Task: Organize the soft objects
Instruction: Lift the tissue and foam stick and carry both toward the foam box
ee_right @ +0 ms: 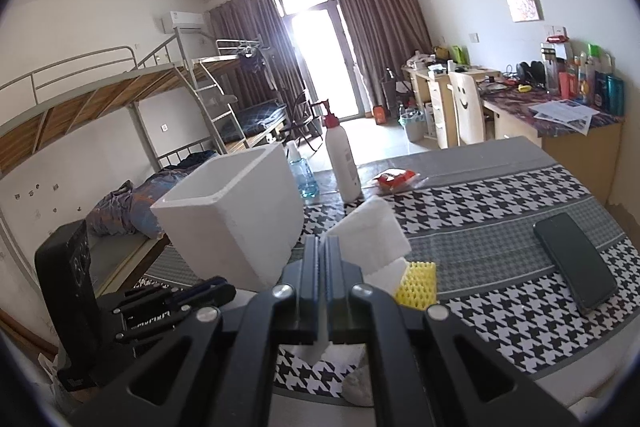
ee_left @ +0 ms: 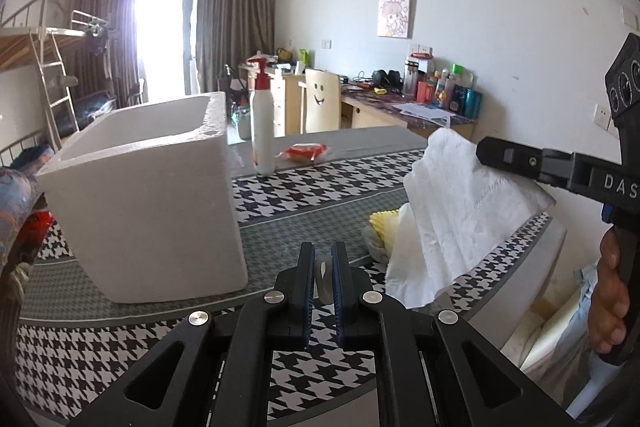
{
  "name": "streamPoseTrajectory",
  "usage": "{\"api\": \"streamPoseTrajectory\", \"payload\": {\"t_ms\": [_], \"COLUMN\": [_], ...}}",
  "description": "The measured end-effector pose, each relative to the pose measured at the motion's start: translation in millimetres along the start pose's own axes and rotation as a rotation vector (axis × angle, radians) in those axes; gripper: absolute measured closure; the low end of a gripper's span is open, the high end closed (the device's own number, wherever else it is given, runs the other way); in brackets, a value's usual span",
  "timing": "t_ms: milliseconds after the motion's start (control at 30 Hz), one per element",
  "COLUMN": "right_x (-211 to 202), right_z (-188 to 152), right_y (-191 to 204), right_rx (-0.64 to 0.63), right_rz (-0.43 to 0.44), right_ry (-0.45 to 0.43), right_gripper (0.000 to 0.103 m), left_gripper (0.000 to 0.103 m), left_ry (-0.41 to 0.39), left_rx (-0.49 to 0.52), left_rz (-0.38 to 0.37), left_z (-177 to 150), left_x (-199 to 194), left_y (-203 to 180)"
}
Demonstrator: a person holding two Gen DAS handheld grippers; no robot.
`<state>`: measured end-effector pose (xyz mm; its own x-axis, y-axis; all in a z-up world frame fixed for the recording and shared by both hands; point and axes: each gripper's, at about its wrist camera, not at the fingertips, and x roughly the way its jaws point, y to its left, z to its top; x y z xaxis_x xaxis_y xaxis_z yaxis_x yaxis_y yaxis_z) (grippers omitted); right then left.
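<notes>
- The right hand-held gripper point(ee_left: 486, 151) is clamped on a corner of a white crinkled paper towel sheet point(ee_left: 452, 211), lifted above the surface point(ee_left: 280, 223) near its right edge.
- The left hand-held gripper point(ee_left: 323, 267) is closed on a thin white sliver, perhaps the same sheet.
- A yellow foam net sleeve point(ee_right: 416, 281) lies beneath the sheet.
- A white foam box point(ee_left: 148, 195), open-topped, stands at the left edge; the checked middle strip between lies bare.
- A black phone point(ee_right: 576, 261) lies by the right edge.
</notes>
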<state>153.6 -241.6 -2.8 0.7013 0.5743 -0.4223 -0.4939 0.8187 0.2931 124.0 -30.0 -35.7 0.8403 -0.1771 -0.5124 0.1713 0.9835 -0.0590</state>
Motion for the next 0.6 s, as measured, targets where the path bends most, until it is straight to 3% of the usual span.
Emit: {"api": "streamPoseTrajectory", "payload": {"t_ms": [600], "right_x": [6], "right_z": [25], "right_y": [26], "right_rx": [-0.08], "right_rz": [0.036], "right_ry": [-0.032], "right_gripper": [0.099], "left_gripper": [0.094], "left_ry": [-0.059], "left_rx": [0.001], "left_rz": [0.055], "left_z": [14], "left_x": [-13], "left_y": [12]}}
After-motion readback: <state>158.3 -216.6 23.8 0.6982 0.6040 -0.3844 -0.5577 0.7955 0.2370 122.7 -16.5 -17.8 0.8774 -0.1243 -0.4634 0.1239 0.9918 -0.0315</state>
